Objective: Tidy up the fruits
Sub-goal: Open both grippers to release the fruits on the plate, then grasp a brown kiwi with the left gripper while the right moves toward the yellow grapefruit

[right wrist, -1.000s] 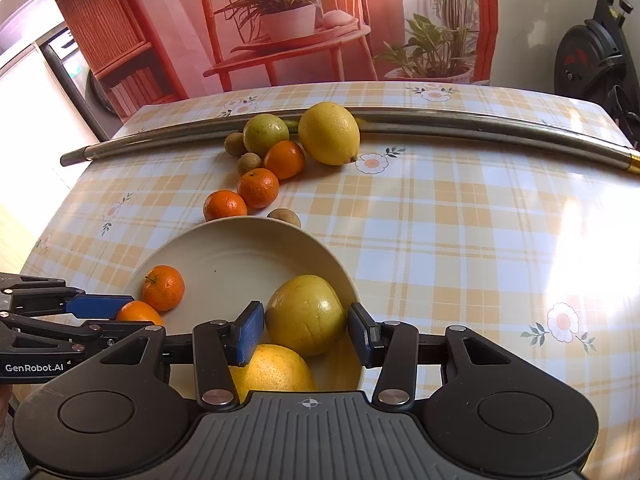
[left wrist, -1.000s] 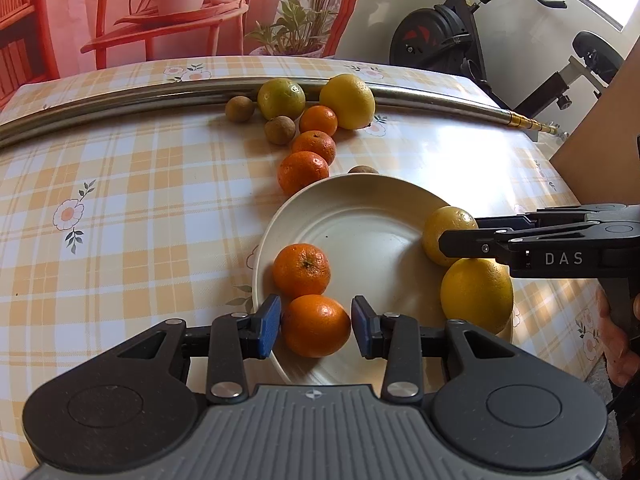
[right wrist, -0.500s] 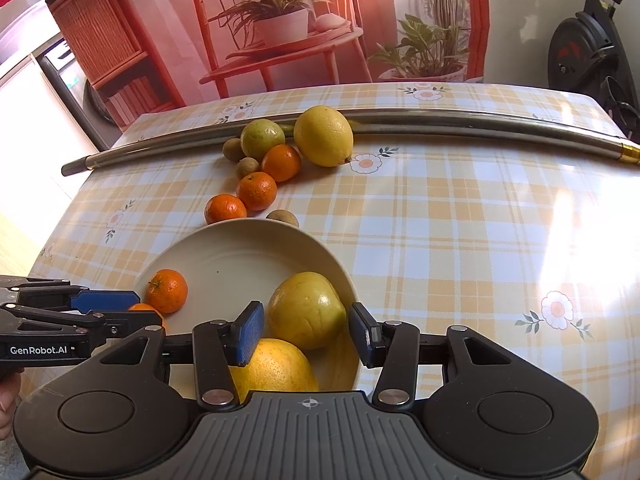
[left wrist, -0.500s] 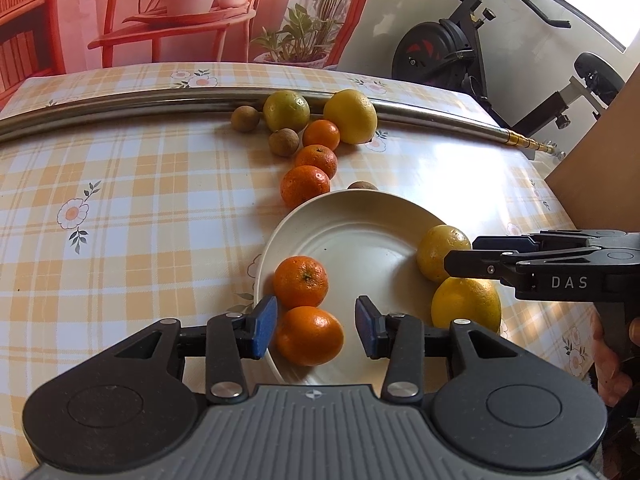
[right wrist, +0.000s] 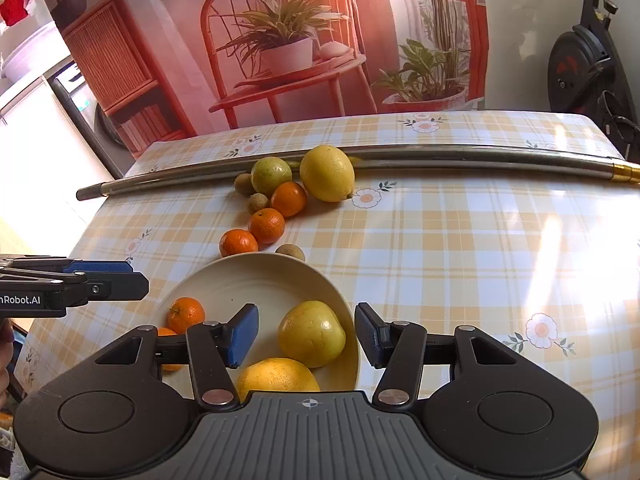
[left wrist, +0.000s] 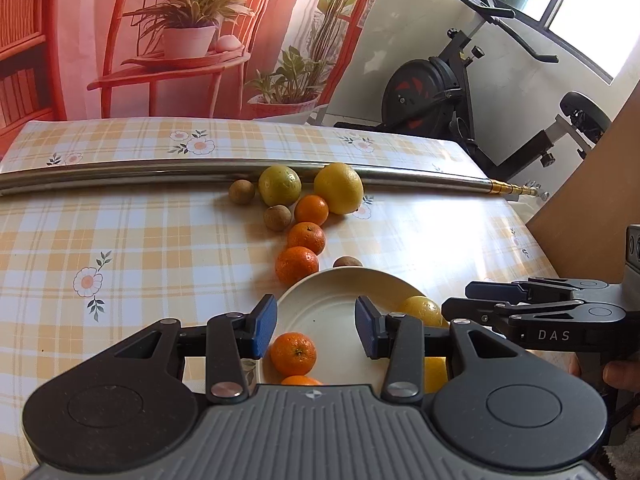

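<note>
A cream plate [left wrist: 320, 292] [right wrist: 256, 276] holds two tangerines [left wrist: 293, 354] [right wrist: 186, 314] on its left and two yellow citrus fruits [right wrist: 312, 334] on its right. My left gripper [left wrist: 316, 330] hovers open above the plate's near left, touching no fruit; from the right wrist it shows at the left edge [right wrist: 100, 280]. The right gripper [right wrist: 305, 334] is opening its jaws on either side of the rounder yellow fruit, with gaps at both pads. Seen from the left wrist, that gripper [left wrist: 456, 299] reaches in from the right.
Beyond the plate lie three loose tangerines [left wrist: 297, 264], a big lemon [left wrist: 338, 188], a greenish citrus [left wrist: 279, 185] and small brown fruits [left wrist: 277, 217]. A steel pipe [left wrist: 120, 170] crosses the checked tablecloth behind them. An exercise bike stands past the far right corner.
Both grippers have lifted and drawn back from the plate. The left jaws no longer frame the nearer tangerine, which stays on the plate. The right jaws have widened around the yellow fruit.
</note>
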A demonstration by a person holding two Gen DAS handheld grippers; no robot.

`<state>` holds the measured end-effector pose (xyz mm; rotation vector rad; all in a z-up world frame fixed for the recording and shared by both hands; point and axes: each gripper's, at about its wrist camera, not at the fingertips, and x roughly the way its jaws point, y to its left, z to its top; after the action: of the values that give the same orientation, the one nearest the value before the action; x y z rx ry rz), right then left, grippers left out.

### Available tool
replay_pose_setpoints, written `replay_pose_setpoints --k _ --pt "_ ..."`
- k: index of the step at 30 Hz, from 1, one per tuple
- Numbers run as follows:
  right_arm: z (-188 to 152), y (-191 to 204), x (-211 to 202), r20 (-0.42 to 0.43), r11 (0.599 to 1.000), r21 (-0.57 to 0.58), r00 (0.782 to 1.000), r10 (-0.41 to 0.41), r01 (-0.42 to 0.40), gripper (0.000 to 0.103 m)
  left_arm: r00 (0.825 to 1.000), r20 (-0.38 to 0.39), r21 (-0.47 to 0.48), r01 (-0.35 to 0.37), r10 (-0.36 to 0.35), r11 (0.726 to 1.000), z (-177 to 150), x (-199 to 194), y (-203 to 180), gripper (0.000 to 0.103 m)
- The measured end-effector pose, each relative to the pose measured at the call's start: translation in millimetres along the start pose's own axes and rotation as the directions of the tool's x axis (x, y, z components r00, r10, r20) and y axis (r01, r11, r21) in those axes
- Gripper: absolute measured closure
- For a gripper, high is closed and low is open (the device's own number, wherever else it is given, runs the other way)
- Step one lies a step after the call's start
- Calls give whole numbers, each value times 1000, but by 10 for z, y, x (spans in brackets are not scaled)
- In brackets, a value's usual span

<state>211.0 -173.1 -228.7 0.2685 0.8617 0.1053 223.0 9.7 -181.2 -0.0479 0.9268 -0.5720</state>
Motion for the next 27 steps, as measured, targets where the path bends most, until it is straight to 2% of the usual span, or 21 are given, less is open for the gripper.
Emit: replay_pose_setpoints --k 5,10,14,19,24,27 --pt "47 -74 -16 15 1000 25 1000 -11 10 53 1000 6 -23 -14 15 1000 197 53 76 58" --pt "98 -170 38 11 998 59 1000 -20 19 53 1000 -25 -41 -15 14 999 448 249 174 58" --pt "124 -239 119 -1 996 79 1000 -30 30 53 999 -42 -127 -5 0 992 601 508 311 59" --pt "128 -321 232 -28 993 112 999 -34 37 53 998 -58 -273 17 -34 962 670 881 499 64" --pt "138 -376 287 -37 992 116 998 -45 49 53 998 -48 -328 32 -50 944 693 1088 559 64" --pt "154 -407 309 -39 991 122 998 -50 54 53 997 -60 -329 20 -42 944 698 1198 556 64"
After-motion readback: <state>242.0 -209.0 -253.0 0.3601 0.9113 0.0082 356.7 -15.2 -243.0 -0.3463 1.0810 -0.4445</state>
